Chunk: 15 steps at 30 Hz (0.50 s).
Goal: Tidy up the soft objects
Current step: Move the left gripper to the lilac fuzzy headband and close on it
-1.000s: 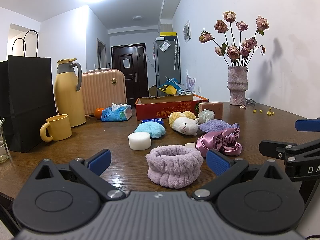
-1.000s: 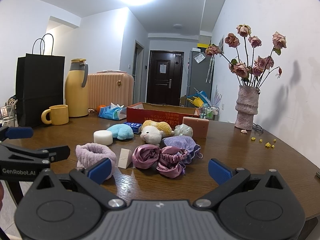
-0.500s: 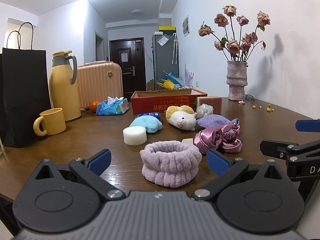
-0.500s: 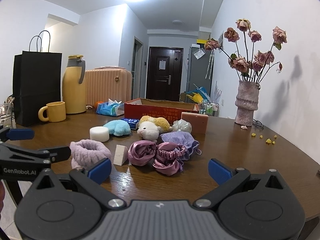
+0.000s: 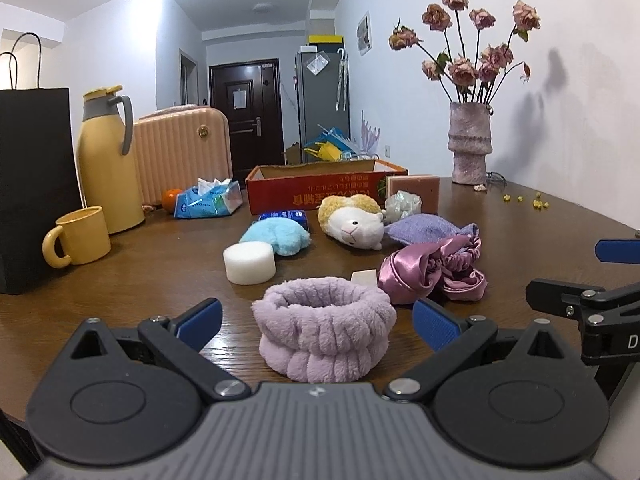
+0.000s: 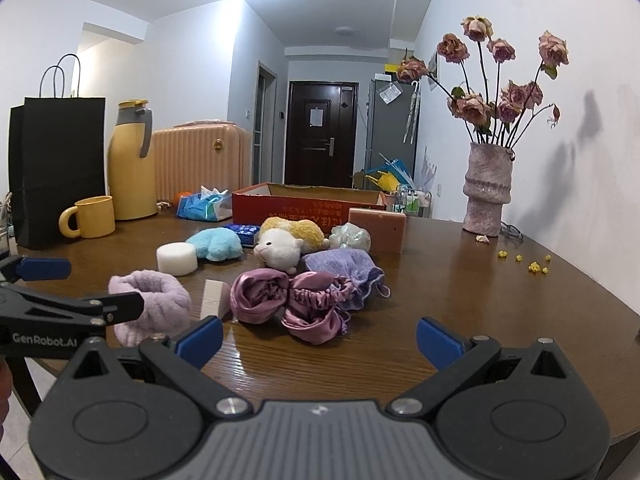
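Now the lilac plush headband [image 5: 325,330] sits larger and lower in the left wrist view than a second ago, so the left tongs [image 5: 316,320] have closed in on it; likely the approach to a first pick, nothing grasped yet. Headband stands as a ring on the table [image 5: 120,272], between the two blue fingertips [image 5: 199,318], a bit ahead of them, not touching either. Left tongs are spread wide, empty. Right tongs [image 6: 320,336] also spread wide, empty, hovering over bare table, with the pink satin scrunchie [image 6: 288,300] just ahead, left of centre. Small beige wedge sponge [image 6: 214,298] lies between headband and scrunchie. Further back: white round sponge [image 5: 250,262], blue plush [image 5: 278,236], sheep toy [image 5: 352,226], purple cloth pouch [image 5: 424,228], all loose, well apart from both tongs. Red cardboard box [image 5: 320,192] at the back looks like the likely bin, empty as far as visible. Mug [image 5: 78,236], thermos [image 5: 108,160], vase [image 5: 470,144] off to the sides.
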Each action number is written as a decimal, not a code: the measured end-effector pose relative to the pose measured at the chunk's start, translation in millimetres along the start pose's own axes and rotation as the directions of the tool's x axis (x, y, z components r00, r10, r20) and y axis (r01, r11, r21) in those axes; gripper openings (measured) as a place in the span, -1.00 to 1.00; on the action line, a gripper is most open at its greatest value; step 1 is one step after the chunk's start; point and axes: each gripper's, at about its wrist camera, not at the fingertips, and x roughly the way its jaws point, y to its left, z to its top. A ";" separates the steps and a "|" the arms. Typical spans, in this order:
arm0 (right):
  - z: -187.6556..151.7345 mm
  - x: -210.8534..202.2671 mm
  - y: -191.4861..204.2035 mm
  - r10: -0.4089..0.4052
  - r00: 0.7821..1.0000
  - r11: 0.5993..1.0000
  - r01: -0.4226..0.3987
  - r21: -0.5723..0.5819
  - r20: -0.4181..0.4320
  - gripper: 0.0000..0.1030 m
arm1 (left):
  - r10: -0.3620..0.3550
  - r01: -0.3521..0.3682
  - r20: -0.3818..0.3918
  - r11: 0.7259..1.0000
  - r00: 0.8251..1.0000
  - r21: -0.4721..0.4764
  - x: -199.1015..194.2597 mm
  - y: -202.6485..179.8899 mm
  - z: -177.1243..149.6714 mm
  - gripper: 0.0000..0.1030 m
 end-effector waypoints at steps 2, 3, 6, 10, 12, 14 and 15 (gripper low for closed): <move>0.2 4.7 -2.9 0.000 1.000 1.000 0.000 0.003 -0.009 1.00 | 0.002 -0.002 -0.010 1.000 1.000 -0.001 5.9 -0.9 0.1 1.00; 0.2 7.3 -4.0 0.000 1.000 1.000 0.000 0.004 -0.014 1.00 | 0.001 -0.001 -0.016 1.000 1.000 -0.001 9.0 -1.3 0.3 1.00; -0.3 13.5 -7.1 -0.001 1.000 1.000 0.001 0.006 -0.022 1.00 | -0.001 0.001 -0.031 1.000 1.000 -0.003 18.1 -2.1 1.7 1.00; -1.1 22.4 -11.6 -0.003 0.999 1.000 0.003 0.013 -0.036 1.00 | -0.004 0.004 -0.050 1.000 0.999 0.000 29.9 -5.0 2.4 1.00; -1.9 27.7 -13.7 -0.005 0.999 1.000 0.005 0.016 -0.045 1.00 | -0.004 0.004 -0.062 1.000 0.998 0.003 36.2 -6.6 2.3 1.00; -2.2 32.4 -15.7 -0.006 0.999 1.000 0.007 0.018 -0.053 1.00 | 0.001 0.000 -0.076 1.000 0.997 0.006 43.3 -8.4 2.1 1.00; -2.4 35.0 -16.7 -0.007 0.998 1.000 0.008 0.019 -0.057 1.00 | 0.002 -0.001 -0.082 1.000 0.997 0.006 46.8 -8.9 2.1 1.00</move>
